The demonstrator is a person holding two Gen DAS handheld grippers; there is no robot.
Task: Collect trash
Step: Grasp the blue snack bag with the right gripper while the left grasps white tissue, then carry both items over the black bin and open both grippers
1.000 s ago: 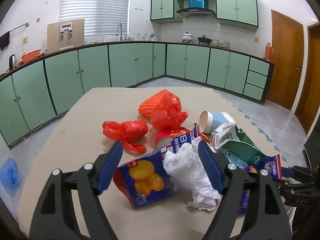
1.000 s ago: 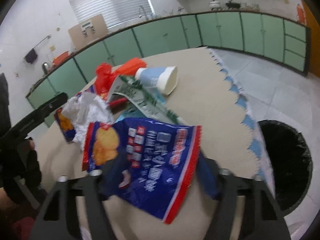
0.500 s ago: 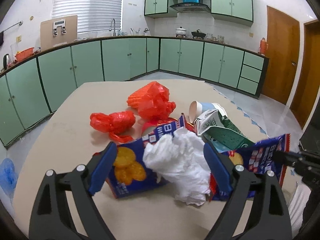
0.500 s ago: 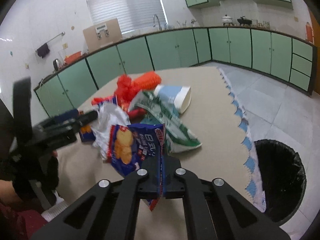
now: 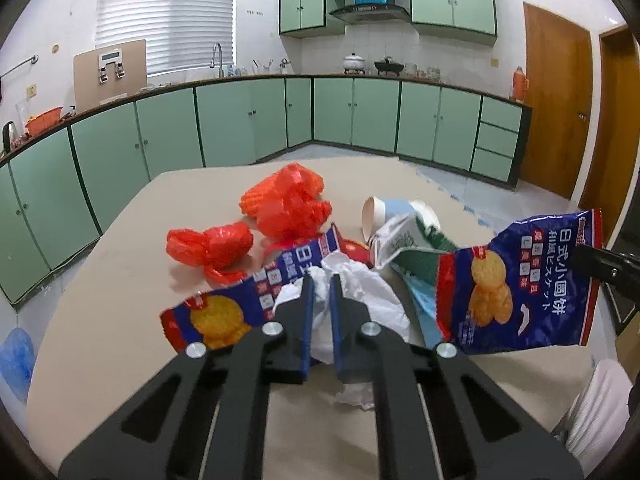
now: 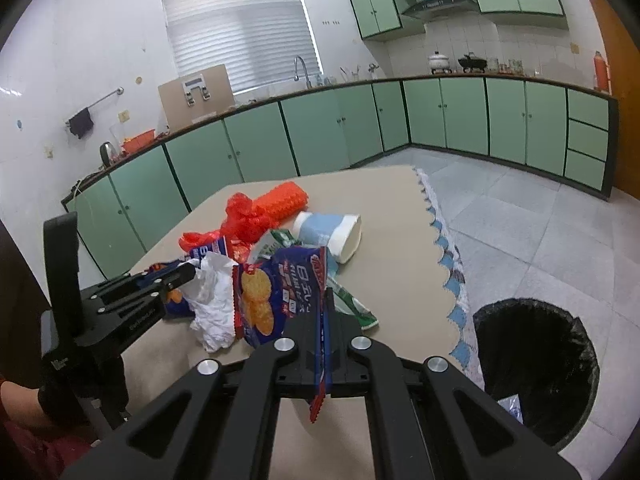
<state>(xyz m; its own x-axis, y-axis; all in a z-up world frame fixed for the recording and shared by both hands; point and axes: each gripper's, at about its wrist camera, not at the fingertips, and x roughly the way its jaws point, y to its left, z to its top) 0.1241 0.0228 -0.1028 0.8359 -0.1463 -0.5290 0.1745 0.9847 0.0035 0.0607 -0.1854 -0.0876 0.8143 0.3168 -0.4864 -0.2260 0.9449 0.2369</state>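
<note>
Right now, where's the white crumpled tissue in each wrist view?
Left wrist: white crumpled tissue at centre, pinched by the left tool, lying over the blue cracker bag on the table.
Right wrist: tissue left of centre, beside the cracker bag that the right tool holds.
Shared landmark: paper cup lying on its side.

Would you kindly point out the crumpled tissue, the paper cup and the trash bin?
crumpled tissue [image 5: 360, 292]: left wrist view, its upper folds.
paper cup [image 6: 328, 230]: right wrist view, its blue side.
trash bin [image 6: 560, 364]: right wrist view, its black liner.
</note>
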